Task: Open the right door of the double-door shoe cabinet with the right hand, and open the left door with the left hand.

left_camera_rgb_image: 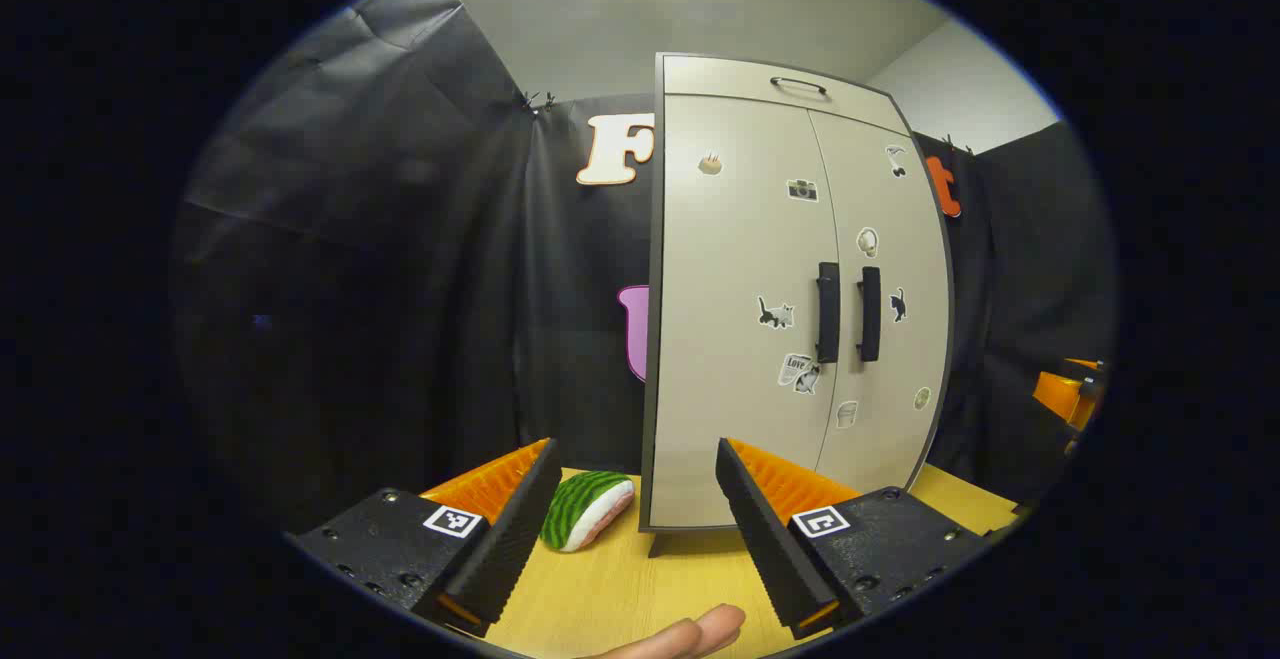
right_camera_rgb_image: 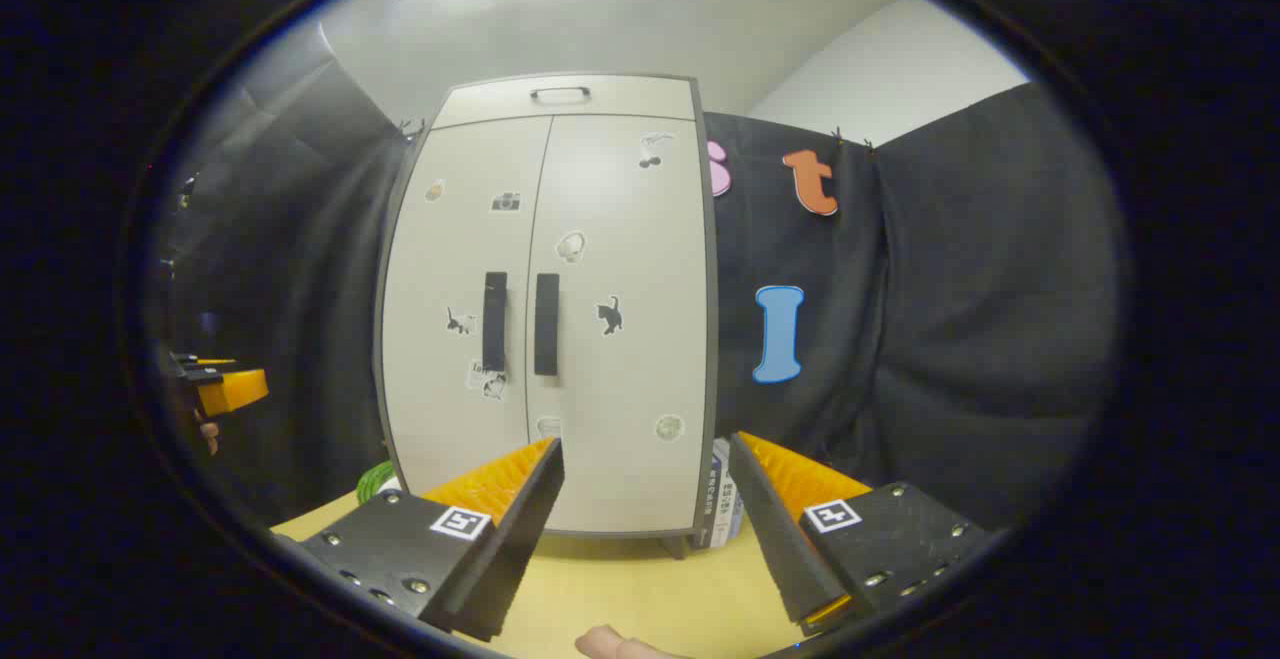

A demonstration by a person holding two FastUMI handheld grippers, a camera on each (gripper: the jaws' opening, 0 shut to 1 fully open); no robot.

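Both sets of jaws are spread wide, holding nothing. The right gripper [right_camera_rgb_image: 645, 499] faces the cabinet [right_camera_rgb_image: 620, 239] almost square on, the left gripper [left_camera_rgb_image: 635, 509] comes at it from an angle. Cabinet stands at the table's [right_camera_rgb_image: 640, 589] back edge, both doors shut, so I'd say nothing's started. Next up: right handle [right_camera_rgb_image: 546, 324], then left handle [left_camera_rgb_image: 827, 312]. They sit just beside each other, tight squeeze. A plush [left_camera_rgb_image: 585, 507] lies near the cabinet's left corner, where the left door swings.

The shoe cabinet [right_camera_rgb_image: 620, 239] looks smooth and matt, standing on a wood-grain table [left_camera_rgb_image: 640, 579] before wrinkled cloth.
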